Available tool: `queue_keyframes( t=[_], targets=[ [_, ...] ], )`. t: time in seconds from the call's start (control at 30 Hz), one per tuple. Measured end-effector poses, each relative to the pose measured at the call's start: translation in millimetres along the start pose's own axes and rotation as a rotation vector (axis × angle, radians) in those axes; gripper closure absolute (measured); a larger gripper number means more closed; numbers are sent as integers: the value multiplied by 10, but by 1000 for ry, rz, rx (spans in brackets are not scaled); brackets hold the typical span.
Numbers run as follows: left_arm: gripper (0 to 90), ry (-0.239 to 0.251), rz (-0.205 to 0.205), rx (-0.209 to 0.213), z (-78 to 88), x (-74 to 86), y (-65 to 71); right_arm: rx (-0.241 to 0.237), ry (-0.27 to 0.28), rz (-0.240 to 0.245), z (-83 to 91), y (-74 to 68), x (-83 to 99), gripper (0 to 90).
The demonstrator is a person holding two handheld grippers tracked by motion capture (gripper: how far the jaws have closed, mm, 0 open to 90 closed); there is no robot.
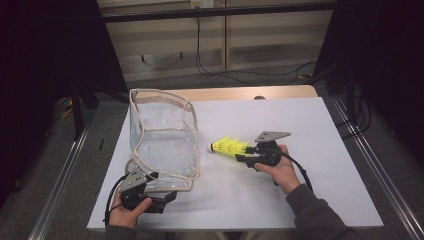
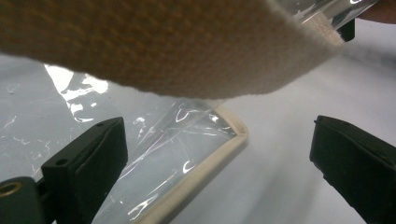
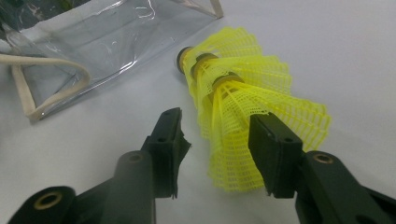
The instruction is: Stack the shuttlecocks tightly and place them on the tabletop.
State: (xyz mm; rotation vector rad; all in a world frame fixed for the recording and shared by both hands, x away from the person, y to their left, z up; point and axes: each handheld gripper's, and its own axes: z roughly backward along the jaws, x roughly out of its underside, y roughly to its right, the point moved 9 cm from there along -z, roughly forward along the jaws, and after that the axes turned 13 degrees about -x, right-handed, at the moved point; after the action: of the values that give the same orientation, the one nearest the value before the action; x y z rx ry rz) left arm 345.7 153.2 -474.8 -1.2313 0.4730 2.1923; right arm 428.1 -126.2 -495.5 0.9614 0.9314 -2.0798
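Shuttlecocks (image 1: pixel 229 147), three bright yellow mesh ones nested into a stack, lie on their side on the white table (image 1: pixel 300 125), right of centre, with the cork end pointing left toward a clear plastic bag (image 1: pixel 162 140). The right gripper (image 1: pixel 244 156), held in the person's right hand (image 1: pixel 280 170), sits at the skirt end of the stack; in the right gripper view its jaws stand apart, one on each side of the yellow skirt, and the pads do not press it. The bag stands upright at the left of the table, edged with cream webbing. The left gripper (image 1: pixel 167 196) rests at the bag's near bottom corner, jaws wide apart around that corner without gripping it.
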Motion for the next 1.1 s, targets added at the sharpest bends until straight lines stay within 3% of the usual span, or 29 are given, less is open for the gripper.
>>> queue_keyframes(
  t=[0.4,0.67,0.87,1.1],
  targets=[
    [41,-1,-1,0,-1,1,-2,8,4,-30,-103,13,-8,299],
    [41,-1,1,1,0,1,-2,30,-7,-34,-187,11,-31,247],
    [41,2,2,3,0,0,-1,36,-10,-34,-229,5,-43,252],
    [41,2,3,4,0,0,-1,54,-25,-16,-273,11,-46,353]
  ],
)
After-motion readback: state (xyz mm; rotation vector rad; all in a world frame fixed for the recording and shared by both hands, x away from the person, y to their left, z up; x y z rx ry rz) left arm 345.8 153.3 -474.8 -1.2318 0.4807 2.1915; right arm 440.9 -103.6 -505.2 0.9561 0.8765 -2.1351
